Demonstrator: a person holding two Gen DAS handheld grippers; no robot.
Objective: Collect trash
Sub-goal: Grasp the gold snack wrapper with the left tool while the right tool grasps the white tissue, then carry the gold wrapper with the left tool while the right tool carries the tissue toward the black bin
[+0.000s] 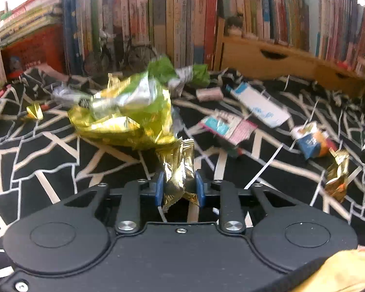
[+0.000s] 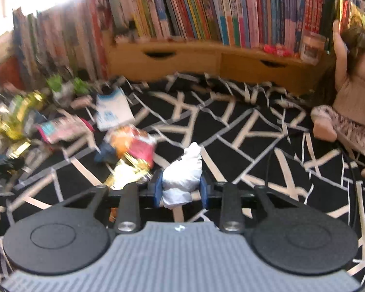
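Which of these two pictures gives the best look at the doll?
The right wrist view. The doll sits at the right edge there, one arm raised, beside the wooden drawers. The left wrist view does not show it at all; it looks toward the wrappers and books instead.

Domestic interior, prob. a child's room or home reading corner. Evidence: rear wall filled w/ tightly packed rows of upright books [image 2: 231, 7], mostly thin, bright-coloured spines typical of children's titles; further stack of books lying flat [image 1: 29, 22] at left. Low wooden drawer unit [image 2: 206, 58] w/ cut-out handles stands under the books. Doll [image 2: 352, 77] w/ long brown hair and pink dress sits at right, one arm raised. Surface below is covered by black cloth w/ white line pattern [image 2: 243, 133], strewn w/ snack wrappers [image 1: 124, 112] and paper strips [image 1: 262, 168] — household litter, not lab or shop stock.
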